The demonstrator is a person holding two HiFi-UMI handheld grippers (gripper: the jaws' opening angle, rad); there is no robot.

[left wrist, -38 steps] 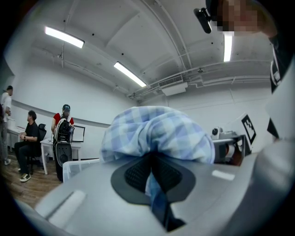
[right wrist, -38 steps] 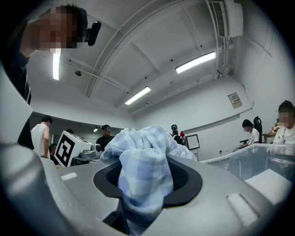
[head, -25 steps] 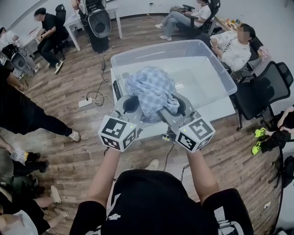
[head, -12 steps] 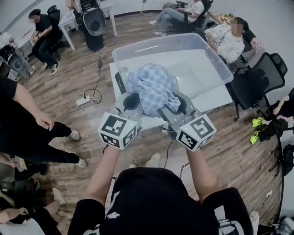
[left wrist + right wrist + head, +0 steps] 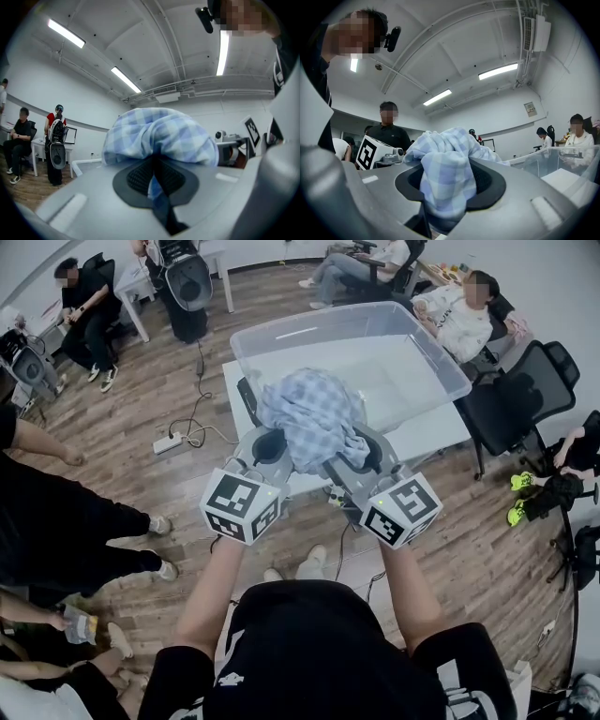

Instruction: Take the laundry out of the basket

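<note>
An office: mesh swivel chairs, strip lights, wood floor.

Both forearms reach forward side by side. Left tongs and right tongs point level, angled inward, each clamped on the checked cloth.

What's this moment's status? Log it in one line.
left gripper: shut on checked cloth | right gripper: shut on it | cloth: bunched, at basket's near edge

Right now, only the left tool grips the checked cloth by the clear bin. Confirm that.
Wrong: both tools grip it. The right gripper view shows the right tool shut on the cloth too, like the left tool, by the bin.
</note>
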